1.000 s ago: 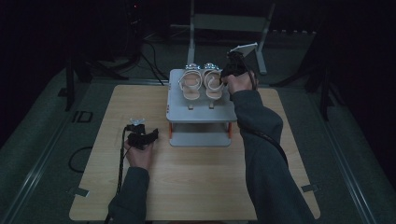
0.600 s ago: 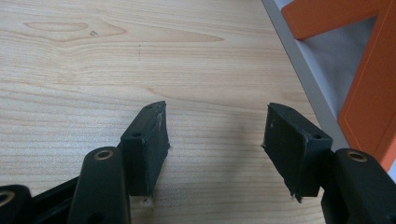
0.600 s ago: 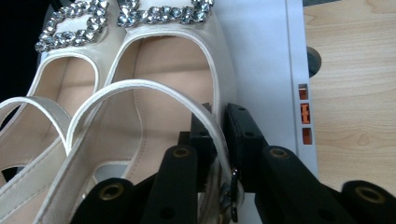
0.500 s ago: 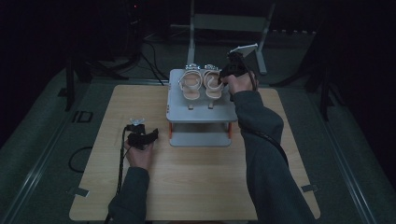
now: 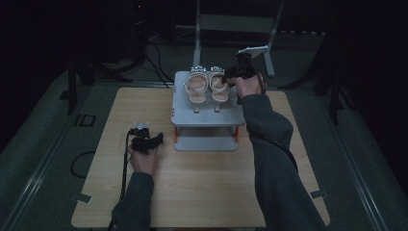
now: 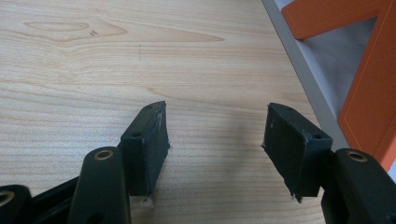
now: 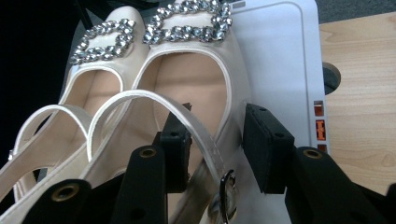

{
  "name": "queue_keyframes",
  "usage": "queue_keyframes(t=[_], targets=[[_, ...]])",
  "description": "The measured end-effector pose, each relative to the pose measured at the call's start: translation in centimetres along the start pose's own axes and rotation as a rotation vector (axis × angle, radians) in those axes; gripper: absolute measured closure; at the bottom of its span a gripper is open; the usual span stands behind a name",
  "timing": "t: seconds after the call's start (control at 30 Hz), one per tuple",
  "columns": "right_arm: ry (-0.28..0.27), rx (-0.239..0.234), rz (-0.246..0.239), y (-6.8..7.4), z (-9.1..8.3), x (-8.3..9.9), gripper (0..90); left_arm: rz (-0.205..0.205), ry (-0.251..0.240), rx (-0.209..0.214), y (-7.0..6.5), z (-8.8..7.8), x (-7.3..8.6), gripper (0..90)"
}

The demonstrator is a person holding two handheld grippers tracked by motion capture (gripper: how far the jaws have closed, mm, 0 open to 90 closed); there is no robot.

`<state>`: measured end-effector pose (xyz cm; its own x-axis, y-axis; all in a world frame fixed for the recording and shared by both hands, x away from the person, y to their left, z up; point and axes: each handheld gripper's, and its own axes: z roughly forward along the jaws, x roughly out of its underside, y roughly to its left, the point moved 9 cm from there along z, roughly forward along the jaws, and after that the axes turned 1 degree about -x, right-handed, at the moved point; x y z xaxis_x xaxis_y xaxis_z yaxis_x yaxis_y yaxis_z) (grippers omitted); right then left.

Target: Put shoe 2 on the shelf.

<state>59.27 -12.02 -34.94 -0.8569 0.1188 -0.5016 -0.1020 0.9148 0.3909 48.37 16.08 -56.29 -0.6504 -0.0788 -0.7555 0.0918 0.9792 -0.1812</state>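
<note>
Two cream shoes (image 5: 208, 87) sit side by side on top of the rack (image 5: 207, 118), toes toward the far edge. They look like smooth satin w/ thin slingback straps, and each toe carries a square buckle (image 7: 189, 21) of clear faceted stones. The nearer shoe's strap ends in a small metal clasp (image 7: 227, 186). The rack is a pale grey two-level stand w/ rounded corners, matte plastic by the look, and orange posts (image 6: 369, 93) btwn the levels. It stands at the far middle of the table (image 5: 202, 192), light wood grain, flat and bare up front.

My right gripper (image 7: 217, 151) is at the heel end of the right-hand shoe. Its jaws have just been opening and now stand part-way apart; the strap runs btwn the black pads, one pad inside the shoe, the other outside its rim, neither pressing on it. In the high view my right arm stretches long across the table, grey sleeve, hand over the rack's far right corner, gripper (image 5: 236, 73) pointing left at the shoes.

My left gripper (image 6: 215, 151) rests low on the table, jaws wide apart w/ bare wood btwn them, pads blocky, rubbery, a bit frayed at the edges. From above it (image 5: 156, 140) lies just left of the rack's lower shelf, pointing right at it, forearm short and bent in.
</note>
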Motion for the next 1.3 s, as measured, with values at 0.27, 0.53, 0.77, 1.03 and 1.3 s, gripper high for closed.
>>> queue_keyframes(t=[0.27, 0.53, 0.77, 1.03, 1.3], targets=[[-0.026, -0.019, -0.015, 0.3, -0.8, -0.4, 62.0, 0.000, 0.001, 0.000, 0.0, 0.0, 0.0, 40.1], [-0.048, -0.040, -0.017, 0.4, -1.8, -0.7, 63.0, 0.000, 0.001, -0.001, 0.0, 0.0, 0.0, 40.1], [-0.064, -0.059, -0.026, 0.6, -2.7, -0.8, 63.0, 0.000, 0.001, -0.001, 0.0, 0.0, 0.0, 40.1], [-0.072, -0.087, -0.037, 0.8, -3.5, -1.0, 61.8, 0.000, 0.001, -0.001, 0.0, 0.0, 0.0, 40.1], [-0.122, -0.100, -0.057, 0.5, -4.7, -1.6, 58.5, 0.000, 0.001, -0.002, 0.0, 0.0, 0.0, 40.1]])
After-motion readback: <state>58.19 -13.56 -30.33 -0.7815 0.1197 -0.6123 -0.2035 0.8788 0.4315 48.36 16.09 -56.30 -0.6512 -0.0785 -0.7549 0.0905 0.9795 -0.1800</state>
